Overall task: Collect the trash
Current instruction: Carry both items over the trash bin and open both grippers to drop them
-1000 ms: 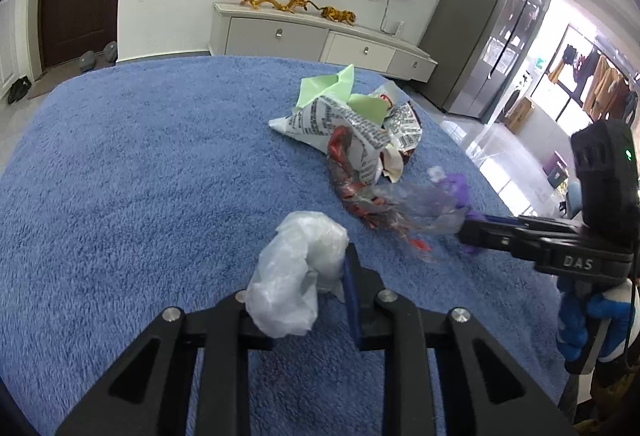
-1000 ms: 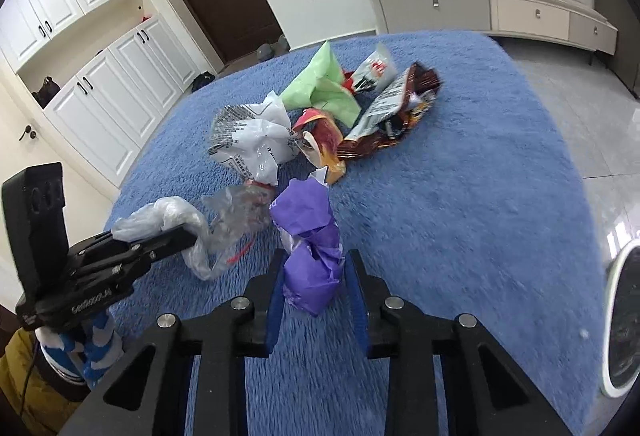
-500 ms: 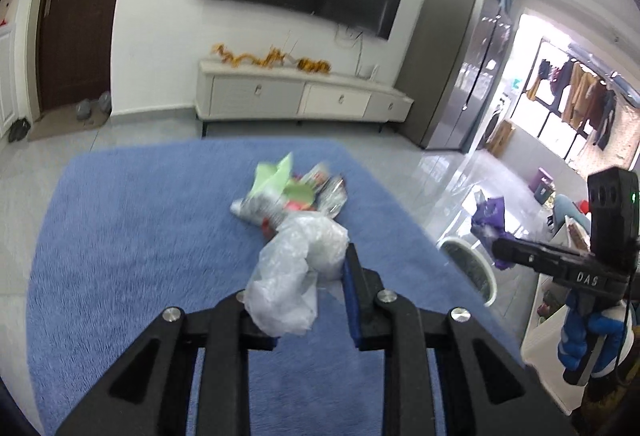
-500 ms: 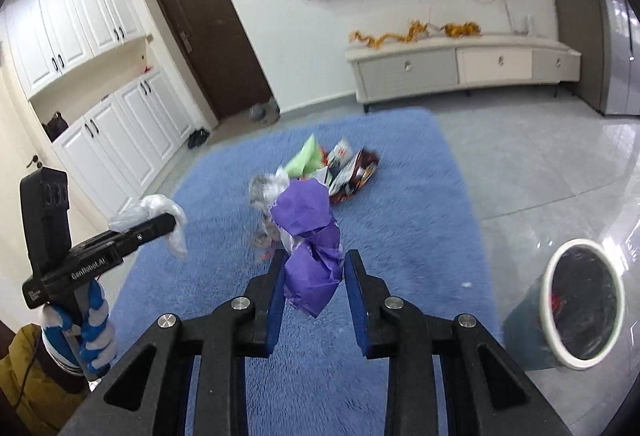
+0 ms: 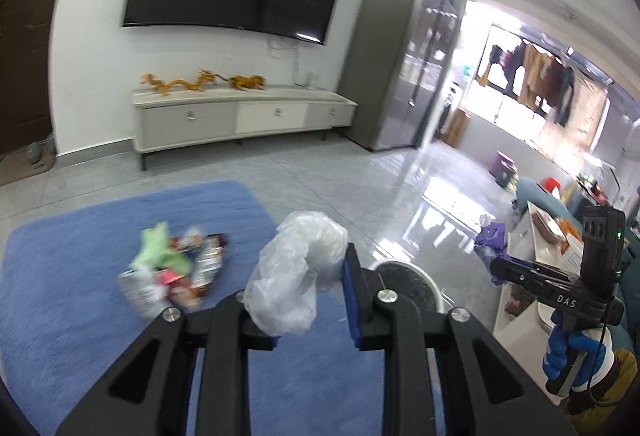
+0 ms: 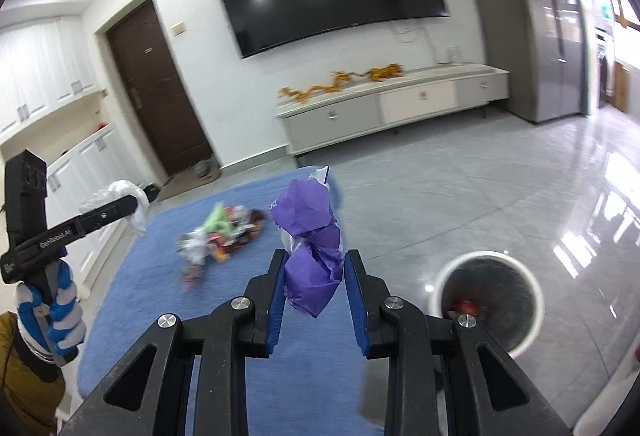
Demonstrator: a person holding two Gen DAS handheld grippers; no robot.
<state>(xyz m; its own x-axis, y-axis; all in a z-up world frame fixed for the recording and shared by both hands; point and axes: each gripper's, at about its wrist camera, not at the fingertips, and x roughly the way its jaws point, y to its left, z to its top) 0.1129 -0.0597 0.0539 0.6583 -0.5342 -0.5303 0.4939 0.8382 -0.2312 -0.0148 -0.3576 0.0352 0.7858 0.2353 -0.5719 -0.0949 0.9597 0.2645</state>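
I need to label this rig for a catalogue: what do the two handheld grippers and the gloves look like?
Both grippers are black with blue finger pads and silver screws. The right gripper reads DAS and shows a green light; the left gripper reads GenRobot.AI. The gloves are blue and white.

Left gripper [image 5: 310,300] clamped, jaws nearly closed, tilted downward. Right gripper [image 6: 314,294] likewise clamped, tilted down. Gloved hands [image 6: 56,310] grip both handles.

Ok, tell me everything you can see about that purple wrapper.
The purple wrapper is a crumpled, creased piece of thin purple foil or paper with a silvery-white inner side showing at its top and left edge. It stands roughly upright, clamped at its lower half between the right gripper and its blue pads, held in the air above the blue rug. Nothing else touches it.
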